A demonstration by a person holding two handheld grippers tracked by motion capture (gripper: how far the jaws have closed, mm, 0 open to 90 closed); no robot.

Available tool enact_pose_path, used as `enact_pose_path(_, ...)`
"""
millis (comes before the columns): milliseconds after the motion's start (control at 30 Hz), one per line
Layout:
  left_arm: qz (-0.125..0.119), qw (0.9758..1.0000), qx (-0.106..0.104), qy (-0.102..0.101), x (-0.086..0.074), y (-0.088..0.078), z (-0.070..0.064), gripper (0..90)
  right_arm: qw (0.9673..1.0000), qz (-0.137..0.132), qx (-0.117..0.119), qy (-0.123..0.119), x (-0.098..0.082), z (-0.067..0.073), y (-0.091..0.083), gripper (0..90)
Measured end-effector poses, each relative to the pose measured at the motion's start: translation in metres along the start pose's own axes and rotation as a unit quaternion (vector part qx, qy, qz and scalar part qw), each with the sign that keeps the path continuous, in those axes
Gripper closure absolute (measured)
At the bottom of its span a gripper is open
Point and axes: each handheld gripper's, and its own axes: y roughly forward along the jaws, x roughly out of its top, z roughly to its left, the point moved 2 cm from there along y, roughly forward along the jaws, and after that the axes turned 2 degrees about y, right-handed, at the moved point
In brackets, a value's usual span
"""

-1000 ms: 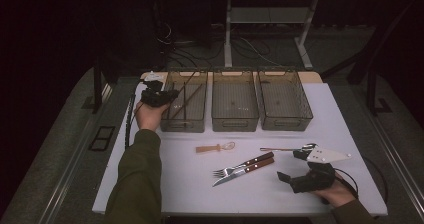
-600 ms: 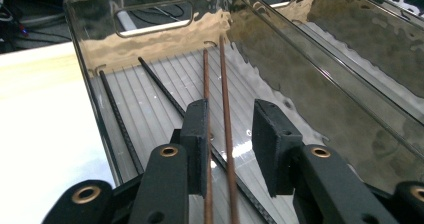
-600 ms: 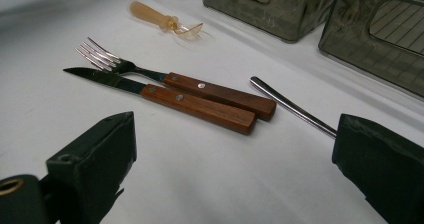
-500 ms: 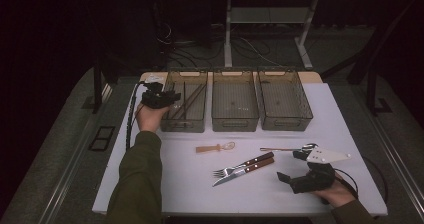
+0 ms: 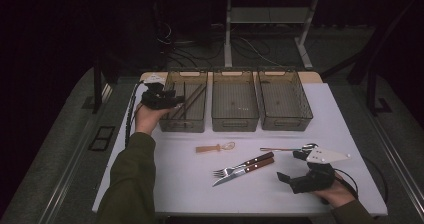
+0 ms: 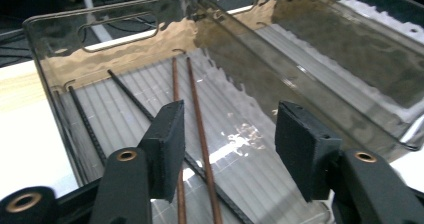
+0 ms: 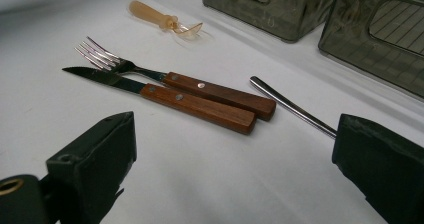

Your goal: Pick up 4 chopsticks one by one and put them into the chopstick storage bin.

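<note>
I have the left gripper [image 5: 161, 97] at the upper left of the high view, over the left bin [image 5: 199, 123], and its jaws have just been opening; they now stand apart with nothing pinched between them. In the left gripper view the brown chopsticks [image 6: 192, 129] lie on the bin floor below the pads, beside two black ones [image 6: 125, 91], so I judge the drop-off step is just finishing. My right gripper [image 5: 300, 171] rests at the lower right, jaws wide and empty, facing the fork [image 7: 170, 76] and knife [image 7: 165, 96] that lie side by side mid-table. Next I would bring a gripper low over a wooden handle and close on it squarely, since the two handles touch.
</note>
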Motion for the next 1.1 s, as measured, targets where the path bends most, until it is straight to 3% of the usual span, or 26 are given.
enact_pose_path(433, 0.005, 0.9979, -0.058, 0.03, 0.003, -0.016, -0.027, 24.9, 1.0, 0.002, -0.002, -0.001, 0.0, 0.0, 0.0, 4.1)
enact_pose_path(600, 0.011, 0.9966, -0.067, 0.047, -0.002, -0.023, -0.041, 20.9, 1.0, 0.002, -0.003, -0.002, 0.0, 0.0, 0.0, 4.1)
enact_pose_path(1100, 0.004, 0.9931, -0.092, 0.072, -0.039, -0.04, -0.084, 10.9, 1.0, 0.003, -0.003, -0.001, -0.001, 0.0, 0.0, 4.1)
